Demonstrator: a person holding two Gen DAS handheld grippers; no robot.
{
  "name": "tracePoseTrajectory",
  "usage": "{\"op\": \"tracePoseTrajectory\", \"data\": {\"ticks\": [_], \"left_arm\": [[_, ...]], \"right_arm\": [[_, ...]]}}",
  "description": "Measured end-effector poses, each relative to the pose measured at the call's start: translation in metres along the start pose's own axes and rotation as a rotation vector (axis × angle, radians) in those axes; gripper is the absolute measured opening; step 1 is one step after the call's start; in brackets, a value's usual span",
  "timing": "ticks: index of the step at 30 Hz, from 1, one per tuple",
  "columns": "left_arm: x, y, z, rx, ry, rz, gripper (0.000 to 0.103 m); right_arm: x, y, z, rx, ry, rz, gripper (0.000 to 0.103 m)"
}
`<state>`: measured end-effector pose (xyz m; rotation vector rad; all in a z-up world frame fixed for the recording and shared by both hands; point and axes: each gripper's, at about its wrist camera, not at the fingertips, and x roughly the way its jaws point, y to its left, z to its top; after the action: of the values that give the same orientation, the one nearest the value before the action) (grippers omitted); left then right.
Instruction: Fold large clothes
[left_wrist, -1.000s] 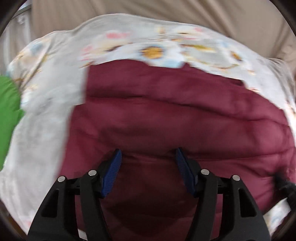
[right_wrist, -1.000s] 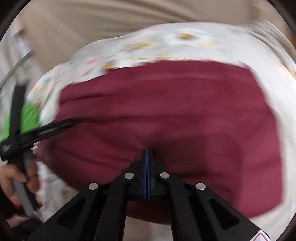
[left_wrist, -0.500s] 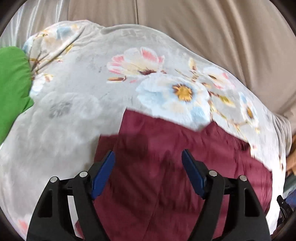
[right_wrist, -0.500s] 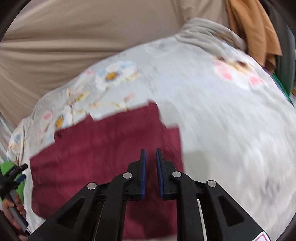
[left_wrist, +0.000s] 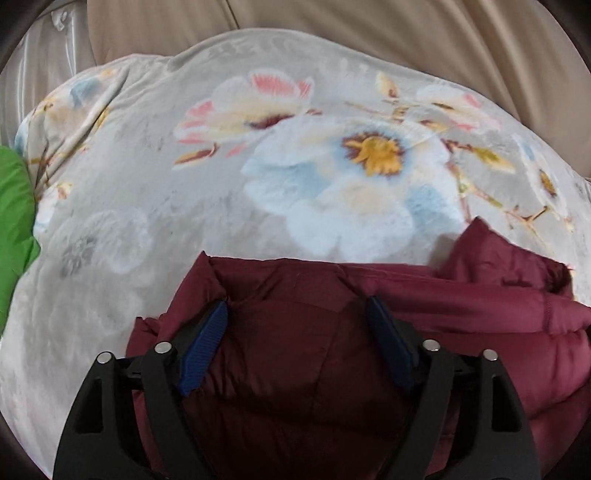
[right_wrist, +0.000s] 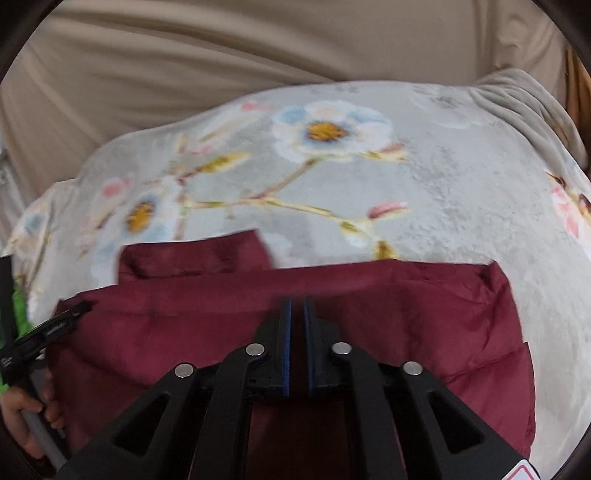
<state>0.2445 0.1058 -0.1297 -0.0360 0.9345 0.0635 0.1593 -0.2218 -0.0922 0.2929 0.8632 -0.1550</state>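
**A:** Where is the big coat?

**B:** The dark red puffy coat lies flat on the soft grey blanket with big flowers. It is on the near part of the blanket, right under both claws.

**A:** What does the coat look like?

**B:** It is squashy, with sewn lines across it. Its far edge runs almost straight from side to side. One bit of red cloth pokes up past that edge.

**A:** What is the left claw doing?

**B:** The left claw is wide apart and its jaws are opening more. The coat is below and between the blue pads, but they do not squeeze it. The tips sit close to the coat's far left corner.

**A:** And the right claw?

**B:** The right claw is almost all the way together. Only a thin slit shows between its pads. Nothing is pinched in there. It points down at the top edge of the coat, near the middle.

**A:** Can you see the person?

**B:** Just a hand at the left side of the right view, wrapped round a grey handle.

**A:** Anything else?

**B:** A bright green thing sits at the left edge of the blanket. A tan cloth with long folds hangs behind it all
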Motion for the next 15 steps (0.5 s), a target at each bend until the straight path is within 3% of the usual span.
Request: {"op": "tracePoseTrajectory", "data": {"ticks": [2,5,9,15], "left_arm": [[0.006,0.002,-0.001,0.005,0.005,-0.009,0.082],[0.013,-0.002,-0.003,0.024,0.0,-0.009,0.085],[0.018,-0.006,-0.008,0.027,-0.022,0.01,0.086],[0.02,-0.008,-0.012,0.034,-0.057,0.026,0.087]], "right_arm": [[0.012,-0.036,-0.001,0.111,-0.002,-0.045,0.0],[0.022,-0.074,-0.007,0.246,-0.005,0.051,0.0],[0.029,-0.055,-0.016,0.13,-0.031,-0.03,0.0],[0.033,-0.062,-0.021,0.155,-0.052,0.011,0.0]]}}
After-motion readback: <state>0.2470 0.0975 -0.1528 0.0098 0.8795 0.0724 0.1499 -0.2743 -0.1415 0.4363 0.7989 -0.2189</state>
